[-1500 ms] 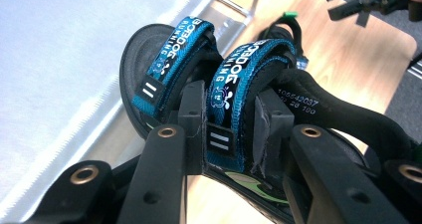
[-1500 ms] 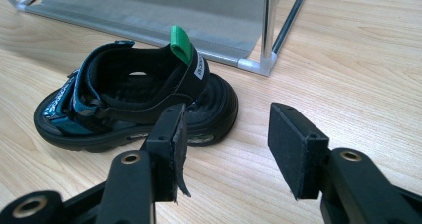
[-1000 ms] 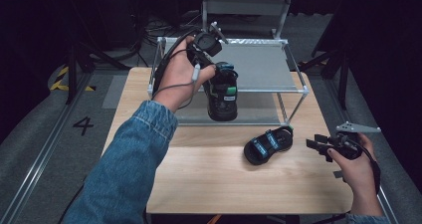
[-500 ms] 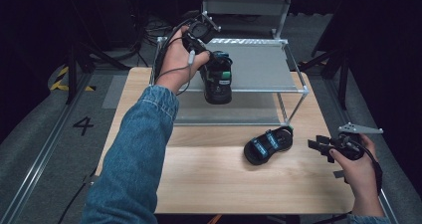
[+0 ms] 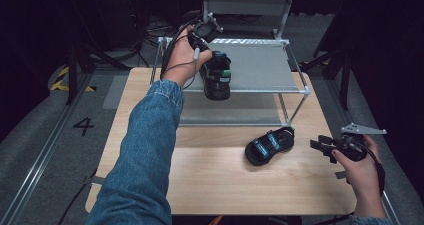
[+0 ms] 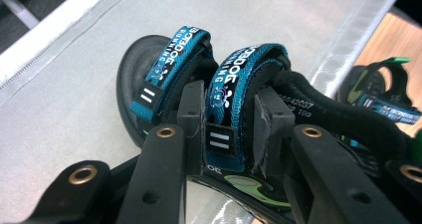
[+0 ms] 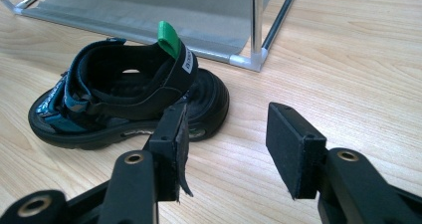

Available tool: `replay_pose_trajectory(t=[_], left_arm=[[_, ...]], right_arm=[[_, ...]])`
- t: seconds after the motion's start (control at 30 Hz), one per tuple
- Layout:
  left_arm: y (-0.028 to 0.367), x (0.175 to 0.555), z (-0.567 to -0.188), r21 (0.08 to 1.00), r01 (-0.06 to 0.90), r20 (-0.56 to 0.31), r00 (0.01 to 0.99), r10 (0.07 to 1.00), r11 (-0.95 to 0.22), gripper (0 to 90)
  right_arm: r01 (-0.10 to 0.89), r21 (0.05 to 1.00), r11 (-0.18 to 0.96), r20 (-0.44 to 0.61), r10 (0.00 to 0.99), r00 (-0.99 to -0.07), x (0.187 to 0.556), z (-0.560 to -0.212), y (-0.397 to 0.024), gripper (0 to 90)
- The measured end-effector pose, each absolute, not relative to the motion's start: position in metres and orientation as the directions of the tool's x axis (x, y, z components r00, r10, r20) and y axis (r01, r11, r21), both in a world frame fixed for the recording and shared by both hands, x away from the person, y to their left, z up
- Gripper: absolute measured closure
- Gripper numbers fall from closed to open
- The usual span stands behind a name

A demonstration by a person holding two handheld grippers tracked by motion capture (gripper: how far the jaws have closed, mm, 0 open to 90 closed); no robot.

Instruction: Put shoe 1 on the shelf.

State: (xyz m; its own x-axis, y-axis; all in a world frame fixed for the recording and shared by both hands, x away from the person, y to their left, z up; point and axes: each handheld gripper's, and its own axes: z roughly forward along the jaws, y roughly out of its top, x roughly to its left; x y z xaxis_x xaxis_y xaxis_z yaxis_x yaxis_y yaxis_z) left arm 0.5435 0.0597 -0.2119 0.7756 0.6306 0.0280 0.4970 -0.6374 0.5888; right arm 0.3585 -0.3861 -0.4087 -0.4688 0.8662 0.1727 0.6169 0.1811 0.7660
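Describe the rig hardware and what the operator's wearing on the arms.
Both handheld grippers are black. The left gripper has two black jaws with brass-coloured rivets and square pads; a dark cable trails from it. The right gripper has the same jaws and rivets, one pad's lining peeling, and a grey three-cornered plate on top. Denim sleeve on the left arm.

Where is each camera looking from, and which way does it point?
High view: sits above the person's side, facing forward and down on the wooden table; both forearms, left gripper and right gripper show.
Left gripper view: rides the left gripper, looking along its jaws clamped on a sandal strap over the shelf.
Right gripper view: rides the right gripper, looking low across the table at the other sandal.
Shared: both sandals and the shelf also appear from above.
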Motion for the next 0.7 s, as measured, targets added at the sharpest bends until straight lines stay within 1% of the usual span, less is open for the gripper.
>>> replay_pose_trajectory(t=[0.03, 0.1, 0.13, 0.2, 0.27, 0.3, 0.4, 0.43, 0.5, 0.53, 0.7], left_arm=[[0.061, 0.547, -0.214, 0.583, 0.516, 0.014, 0.766, 0.642, -0.628, 70.3], [0.062, 0.548, -0.215, 0.579, 0.519, 0.018, 0.763, 0.646, -0.629, 70.3], [0.063, 0.549, -0.217, 0.582, 0.52, 0.021, 0.759, 0.651, -0.625, 70.4], [0.064, 0.549, -0.219, 0.597, 0.524, -0.002, 0.758, 0.652, -0.607, 69.9], [0.065, 0.549, -0.221, 0.604, 0.524, 0.0, 0.754, 0.657, -0.601, 68.5], [0.065, 0.548, -0.221, 0.608, 0.522, 0.003, 0.752, 0.66, -0.598, 66.2], [0.065, 0.545, -0.22, 0.622, 0.522, 0.012, 0.739, 0.673, -0.584, 50.9], [0.066, 0.539, -0.216, 0.655, 0.504, 0.018, 0.735, 0.678, -0.564, 46.8], [0.067, 0.532, -0.21, 0.671, 0.499, 0.014, 0.731, 0.682, -0.549, 38.6], [0.067, 0.527, -0.208, 0.677, 0.496, 0.006, 0.735, 0.678, -0.544, 36.4], [0.067, 0.504, -0.193, 0.691, 0.447, 0.036, 0.763, 0.645, -0.568, 35.0]], right_arm=[[0.614, 0.767, 0.187, 0.169, 0.864, -0.474, 0.359, -0.409, -0.385, 52.1], [0.614, 0.767, 0.189, 0.167, 0.864, -0.475, 0.359, -0.409, -0.385, 52.1], [0.613, 0.767, 0.189, 0.167, 0.864, -0.475, 0.359, -0.409, -0.385, 52.1], [0.613, 0.767, 0.188, 0.167, 0.864, -0.475, 0.359, -0.409, -0.385, 52.1], [0.615, 0.766, 0.188, 0.169, 0.864, -0.475, 0.358, -0.409, -0.385, 52.1], [0.613, 0.767, 0.189, 0.167, 0.864, -0.475, 0.359, -0.409, -0.385, 52.1], [0.613, 0.766, 0.193, 0.166, 0.862, -0.478, 0.358, -0.408, -0.383, 51.9], [0.613, 0.766, 0.194, 0.165, 0.862, -0.48, 0.358, -0.408, -0.383, 51.9], [0.613, 0.765, 0.197, 0.164, 0.861, -0.482, 0.359, -0.408, -0.382, 51.5], [0.613, 0.765, 0.198, 0.164, 0.861, -0.482, 0.359, -0.408, -0.381, 51.2], [0.615, 0.762, 0.205, 0.16, 0.86, -0.485, 0.359, -0.409, -0.379, 50.9]])
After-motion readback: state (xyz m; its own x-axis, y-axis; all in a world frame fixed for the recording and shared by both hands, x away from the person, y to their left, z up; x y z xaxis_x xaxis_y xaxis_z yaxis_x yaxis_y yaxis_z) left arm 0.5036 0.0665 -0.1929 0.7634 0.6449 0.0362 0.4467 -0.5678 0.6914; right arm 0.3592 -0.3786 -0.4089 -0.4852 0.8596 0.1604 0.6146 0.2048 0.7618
